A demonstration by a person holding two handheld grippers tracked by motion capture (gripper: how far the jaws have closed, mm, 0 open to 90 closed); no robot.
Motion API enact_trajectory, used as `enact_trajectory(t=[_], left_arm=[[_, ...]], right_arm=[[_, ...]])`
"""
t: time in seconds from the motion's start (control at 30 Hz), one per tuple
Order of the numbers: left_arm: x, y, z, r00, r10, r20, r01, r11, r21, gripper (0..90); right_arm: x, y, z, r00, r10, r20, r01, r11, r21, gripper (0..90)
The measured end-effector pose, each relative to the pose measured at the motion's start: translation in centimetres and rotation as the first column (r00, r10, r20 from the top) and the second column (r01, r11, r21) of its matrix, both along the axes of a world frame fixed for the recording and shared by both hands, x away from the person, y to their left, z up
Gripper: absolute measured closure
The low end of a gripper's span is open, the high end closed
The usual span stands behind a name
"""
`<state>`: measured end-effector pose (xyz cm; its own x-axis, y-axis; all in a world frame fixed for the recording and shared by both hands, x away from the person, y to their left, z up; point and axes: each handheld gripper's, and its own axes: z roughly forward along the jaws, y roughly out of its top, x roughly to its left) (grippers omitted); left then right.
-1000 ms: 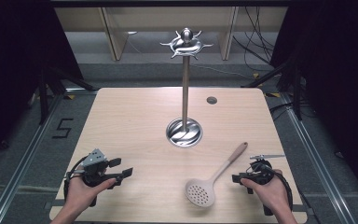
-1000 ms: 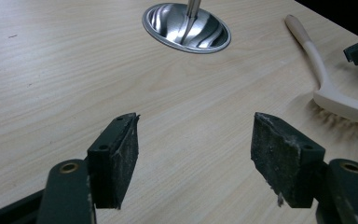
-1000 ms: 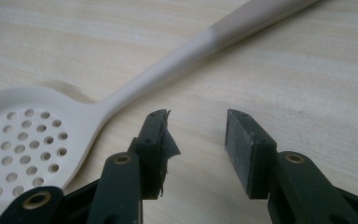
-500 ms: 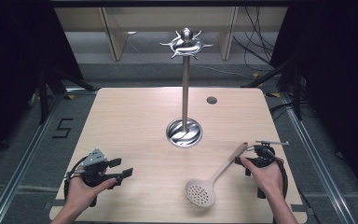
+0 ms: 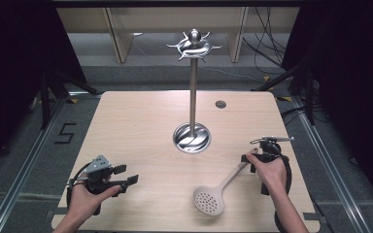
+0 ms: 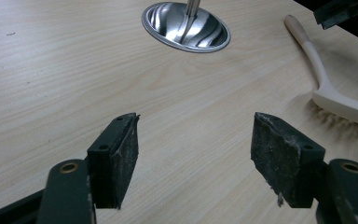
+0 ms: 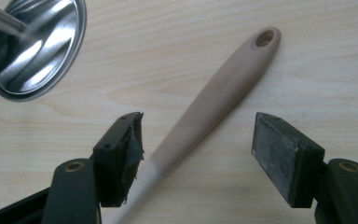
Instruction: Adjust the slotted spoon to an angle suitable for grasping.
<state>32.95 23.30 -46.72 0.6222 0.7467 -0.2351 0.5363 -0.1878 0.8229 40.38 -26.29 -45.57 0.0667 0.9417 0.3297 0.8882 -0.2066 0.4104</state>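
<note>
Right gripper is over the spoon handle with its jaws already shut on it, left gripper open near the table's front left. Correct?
Not quite. The right gripper is over the spoon handle, but its jaws stand wide open on either side of it, not shut; the right gripper view shows clear gaps. The rest holds: the left gripper is open near the front left of the table.

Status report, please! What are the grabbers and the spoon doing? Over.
Right gripper open over slotted spoon handle. Left gripper open, idle. Spoon flat on table. Nothing blocking.

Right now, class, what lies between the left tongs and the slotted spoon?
Only bare wooden table lies between the left tongs and the slotted spoon, as the high view shows.
</note>
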Motion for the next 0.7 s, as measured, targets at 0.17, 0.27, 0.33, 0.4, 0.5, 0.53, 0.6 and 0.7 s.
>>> enact_trajectory(t=[0.17, 0.27, 0.33, 0.4, 0.5, 0.53, 0.6, 0.7], left_arm=[[0.1, 0.1, 0.0, 1.0, 0.002, -0.003, -0.002, 1.0, -0.009, 31.4], [0.0, 0.1, 0.0, 1.0, -0.002, -0.001, 0.002, 1.0, -0.007, 31.4], [0.0, 0.0, 0.1, 1.0, 0.001, 0.001, -0.001, 1.0, 0.007, 31.4], [0.0, 0.0, 0.0, 1.0, 0.002, 0.002, -0.002, 1.0, 0.002, 31.4], [0.0, 0.0, 0.0, 1.0, -0.001, -0.002, 0.001, 1.0, -0.002, 31.4], [0.1, 0.0, 0.0, 1.0, -0.001, -0.002, 0.001, 1.0, -0.002, 31.5], [0.0, 0.0, 0.0, 1.0, 0.003, -0.001, -0.003, 1.0, -0.002, 31.4], [0.0, 0.1, 0.0, 1.0, 0.003, -0.002, -0.003, 1.0, -0.007, 31.4]], right_arm=[[-0.2, 0.4, 0.4, 0.9982, 0.059, -0.003, -0.059, 0.998, 0.032, 63.2], [-0.5, 0.0, 0.6, 0.9899, 0.132, -0.053, -0.134, 0.989, -0.053, 83.4], [-0.5, -0.1, 0.5, 0.9863, 0.14, -0.086, -0.146, 0.987, -0.064, 89.8], [-0.5, 0.3, 0.4, 0.9829, 0.116, -0.143, -0.127, 0.989, -0.07, 90.0], [0.1, 0.6, -0.3, 0.9719, 0.162, -0.171, -0.179, 0.98, -0.09, 90.0], [0.3, 0.8, -0.5, 0.9661, 0.163, -0.2, -0.184, 0.979, -0.089, 90.0], [0.7, 1.9, -0.7, 0.9587, 0.084, -0.272, -0.098, 0.994, -0.039, 90.0], [1.4, 1.7, -1.3, 0.9488, 0.168, -0.267, -0.197, 0.977, -0.084, 90.0]])
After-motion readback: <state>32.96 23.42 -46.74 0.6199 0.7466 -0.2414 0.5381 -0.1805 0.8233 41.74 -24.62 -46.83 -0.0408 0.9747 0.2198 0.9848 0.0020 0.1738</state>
